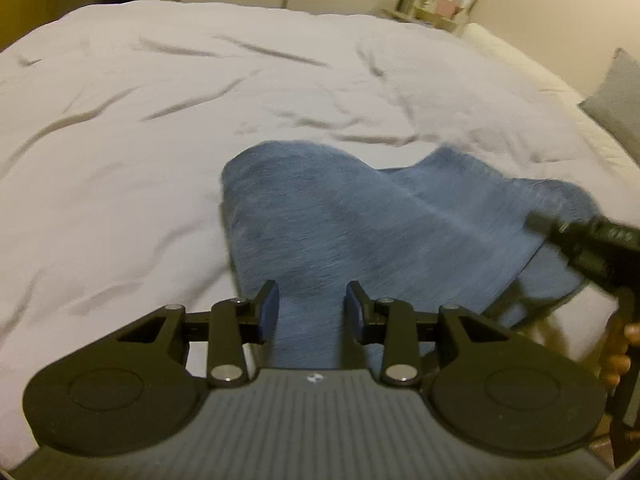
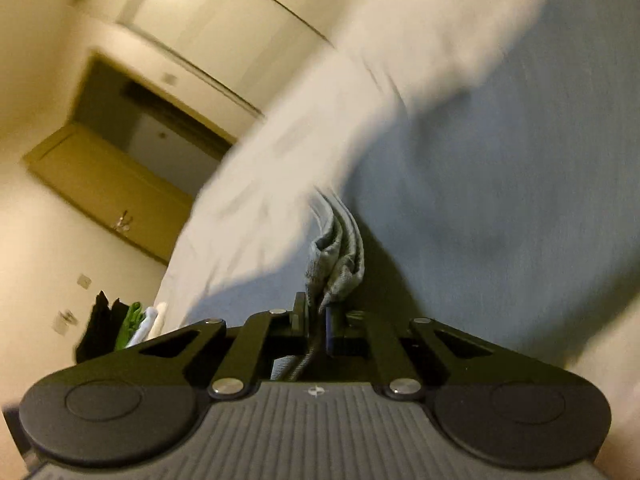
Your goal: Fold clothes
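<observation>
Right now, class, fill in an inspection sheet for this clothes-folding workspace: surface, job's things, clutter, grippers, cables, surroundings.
Surface: bed with wrinkled white cover.
Job's things: blue garment lying on the bed, partly lifted at its right side.
Clutter: nothing seen on the bed; dark, green and white clothes sit beyond its edge.
Grippers: left hand-held gripper open over the garment; right hand-held gripper shut on bunched garment edge.
Cables: nothing seen.
Surroundings: grey pillow, shelf, doorway.
</observation>
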Tool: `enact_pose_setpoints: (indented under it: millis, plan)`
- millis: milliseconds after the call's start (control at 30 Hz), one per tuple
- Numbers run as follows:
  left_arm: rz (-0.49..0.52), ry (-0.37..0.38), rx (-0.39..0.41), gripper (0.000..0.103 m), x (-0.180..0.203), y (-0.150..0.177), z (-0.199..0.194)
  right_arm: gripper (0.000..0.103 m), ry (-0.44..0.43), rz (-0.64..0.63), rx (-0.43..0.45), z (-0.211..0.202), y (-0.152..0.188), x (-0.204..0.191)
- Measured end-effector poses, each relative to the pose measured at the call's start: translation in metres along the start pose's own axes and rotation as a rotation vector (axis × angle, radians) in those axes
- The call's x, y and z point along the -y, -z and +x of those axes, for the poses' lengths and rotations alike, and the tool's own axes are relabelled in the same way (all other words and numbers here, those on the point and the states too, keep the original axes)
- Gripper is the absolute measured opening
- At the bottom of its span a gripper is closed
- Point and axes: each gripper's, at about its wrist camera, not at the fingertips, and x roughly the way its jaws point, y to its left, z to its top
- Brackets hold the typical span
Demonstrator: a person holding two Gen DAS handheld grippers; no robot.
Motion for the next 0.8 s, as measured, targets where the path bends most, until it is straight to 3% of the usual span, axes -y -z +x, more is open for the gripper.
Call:
enact_pose_setpoints:
  millis: [100,167,233,400,467,567,800]
  plan:
    - [0.076,0.021,-0.018,0.032,0.026,-0.008,0.014,0.006,0.093,-0.097,0.162,-0.046,-0.025,0.000]
    - [0.112,0.049,-0.045,0.033,0.044,-0.009,0.030,0.006,0.192,-0.057,0.202,-0.061,-0.034,0.028]
    - [0.141,0.076,-0.072,0.035,0.059,-0.009,0.044,0.010,0.273,0.059,0.184,-0.066,-0.037,0.073]
    - [0.218,0.005,-0.104,0.036,0.084,-0.008,0.063,0.008,0.247,0.197,0.173,-0.062,-0.032,0.109]
    - [0.224,-0.006,-0.108,0.036,0.086,-0.008,0.064,0.014,0.234,0.250,0.170,-0.060,-0.030,0.122]
    - [0.229,-0.011,-0.109,0.036,0.086,-0.007,0.063,0.015,0.214,0.329,0.164,-0.057,-0.026,0.142]
    - [0.235,-0.022,-0.111,0.037,0.089,-0.009,0.063,0.016,0.198,0.348,0.162,-0.069,-0.030,0.156]
